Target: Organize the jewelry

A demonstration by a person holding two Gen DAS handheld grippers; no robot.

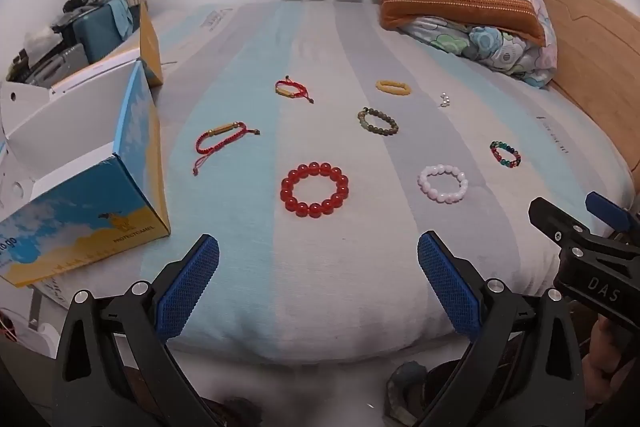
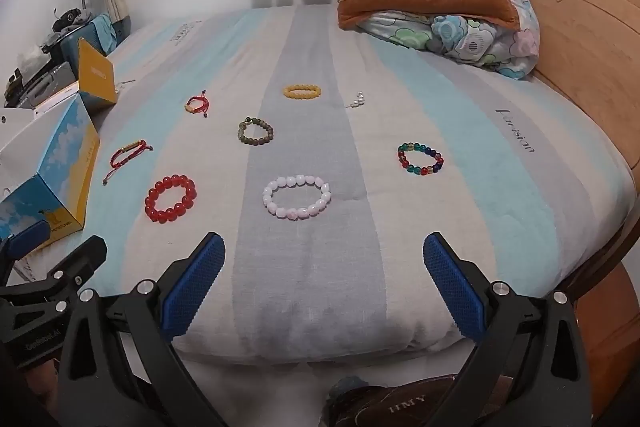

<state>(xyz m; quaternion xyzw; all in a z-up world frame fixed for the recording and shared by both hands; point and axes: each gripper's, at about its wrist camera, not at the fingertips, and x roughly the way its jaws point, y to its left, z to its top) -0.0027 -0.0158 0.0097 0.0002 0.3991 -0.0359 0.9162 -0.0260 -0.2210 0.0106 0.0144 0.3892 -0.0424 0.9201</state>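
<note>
Now both tongs wide open, empty: left tongs point(image 1: 318, 279), right tongs point(image 2: 324, 279). Red glossy bead bracelet point(image 1: 315, 189) on striped bed point(image 1: 248, 287), straight ahead of left tongs, nearer it; open blue-yellow cardboard box point(image 1: 86, 203) at left.

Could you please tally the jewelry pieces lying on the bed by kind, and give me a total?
Beaded bracelets: 5 (red, pale pink, multicolour, olive-green, yellow)
Red cord bracelets: 2 (near, far)
Small pearl-like piece: 1
Total: 8
</note>
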